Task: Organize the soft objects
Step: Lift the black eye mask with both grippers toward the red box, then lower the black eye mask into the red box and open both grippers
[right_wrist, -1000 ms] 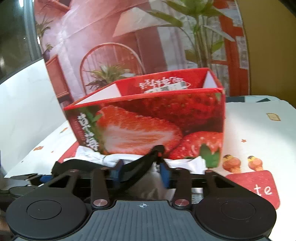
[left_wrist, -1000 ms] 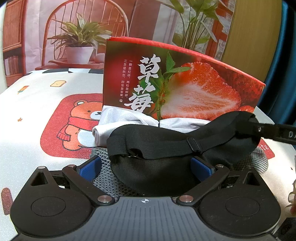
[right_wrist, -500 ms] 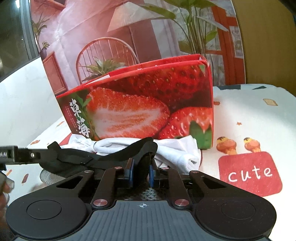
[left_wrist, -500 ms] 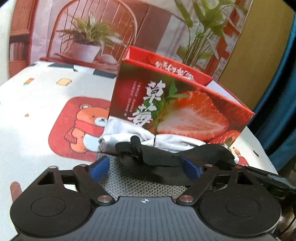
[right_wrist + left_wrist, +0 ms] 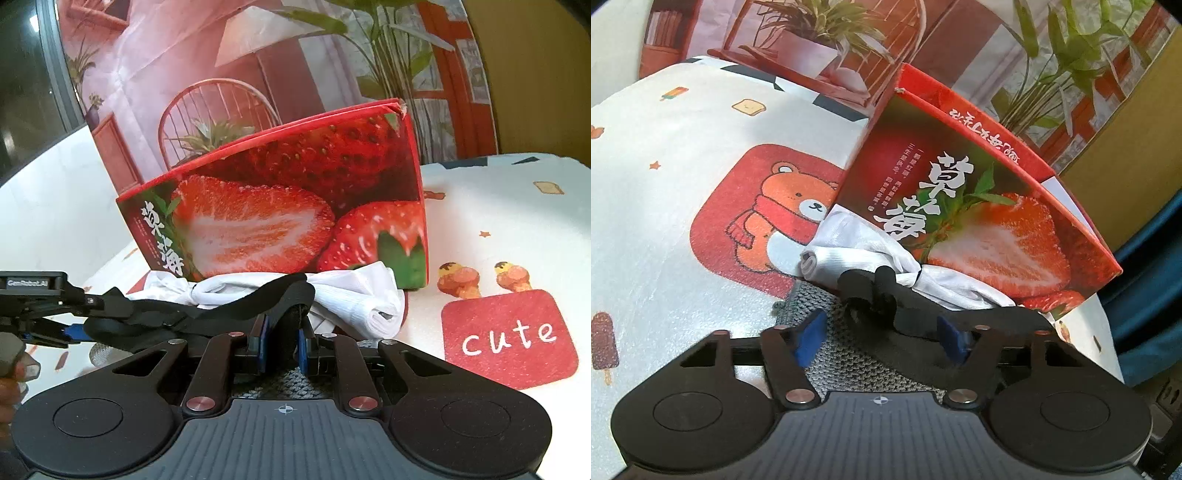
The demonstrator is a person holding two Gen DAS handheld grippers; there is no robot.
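Right gripper (image 5: 282, 341): clenched on one end of the black eye mask (image 5: 236, 306). In the right wrist view, at lower centre of the frame, the blue pads (image 5: 263, 339) press the folded black fabric between them. The mask stretches from there toward the left edge of the frame, where the left gripper (image 5: 70, 332) is seen side-on.

Left gripper (image 5: 882, 341): its jaws have just been closing and stand partly apart. In the left wrist view, lower centre, the mask's strap and bunched end (image 5: 882, 299) lie between the blue pads (image 5: 809, 339). The left pad is clear of the fabric; at the right pad I cannot tell whether there is contact. No firm grasp is shown.

Beneath the mask lies a grey knitted item (image 5: 849, 362), visible between the left gripper's fingers. Behind the mask, a white cloth (image 5: 864, 251) is bunched against the foot of the strawberry box (image 5: 960, 206). The box is red, open at the top, and occupies centre right of the left wrist view and the centre of the right wrist view (image 5: 288, 218).

All items rest on a white tablecloth (image 5: 665, 184) printed with a bear panel (image 5: 768, 218) at centre left of the left wrist view and a red "cute" panel (image 5: 509, 339) at lower right of the right wrist view
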